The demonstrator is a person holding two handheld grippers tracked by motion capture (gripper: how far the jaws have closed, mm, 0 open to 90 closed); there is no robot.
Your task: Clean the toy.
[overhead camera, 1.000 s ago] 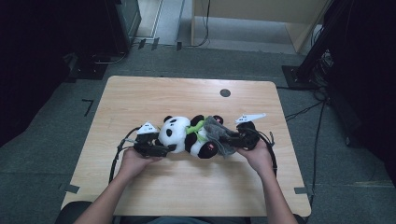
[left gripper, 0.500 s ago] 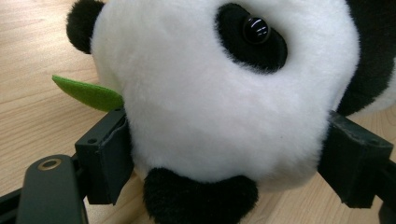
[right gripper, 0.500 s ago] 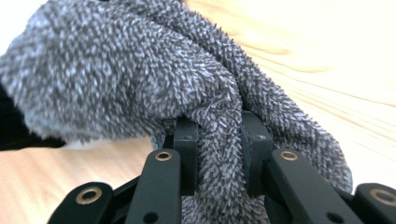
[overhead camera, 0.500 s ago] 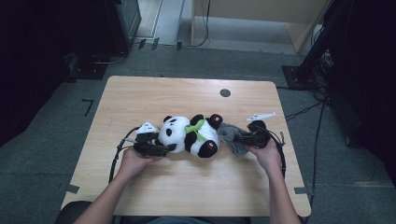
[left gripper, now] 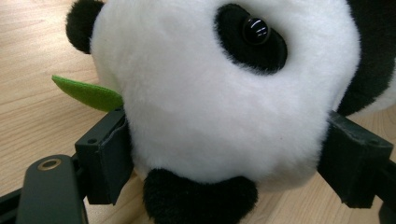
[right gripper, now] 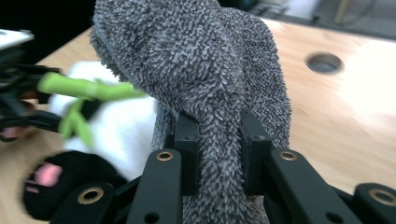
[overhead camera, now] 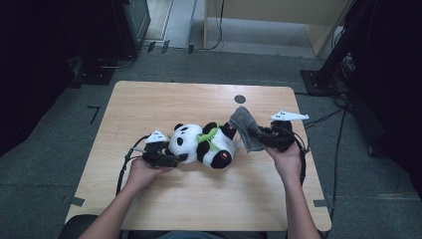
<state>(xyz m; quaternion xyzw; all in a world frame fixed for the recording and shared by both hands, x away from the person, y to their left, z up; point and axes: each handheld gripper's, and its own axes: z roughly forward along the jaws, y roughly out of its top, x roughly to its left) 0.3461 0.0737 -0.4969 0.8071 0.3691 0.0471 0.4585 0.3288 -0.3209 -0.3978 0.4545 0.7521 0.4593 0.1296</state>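
High view: a wooden table (overhead camera: pixel 149 104) bears the work, with the person's forearms entering from the lower edge. At left, the left gripper (overhead camera: pixel 175 158) lies low on the tabletop, its jaws spread wide and pressed against either side of the head of a plush panda (overhead camera: pixel 201 144). The panda lies on its side near the table's centre, head toward the left gripper, a green scarf (overhead camera: pixel 208 135) at its neck and one pink-soled foot turned toward the near edge. In the left gripper view, the white head (left gripper: pixel 224 93) bulges between the two black pads (left gripper: pixel 105 156), which dent the fur on both sides; a green leaf-shaped strip (left gripper: pixel 86 93) protrudes at left. To the right of the panda, a grey cloth (overhead camera: pixel 244 127) is raised clear of the tabletop, just beside the toy's rear. It is clamped in the right gripper (overhead camera: pixel 260 135), held off the table. In the right gripper view, the jaws stand close together, pinching a narrow fold of the nubby cloth (right gripper: pixel 210 93), with the panda blurred beyond at left. A round hole (overhead camera: pixel 240 98) lies in the table behind the cloth.
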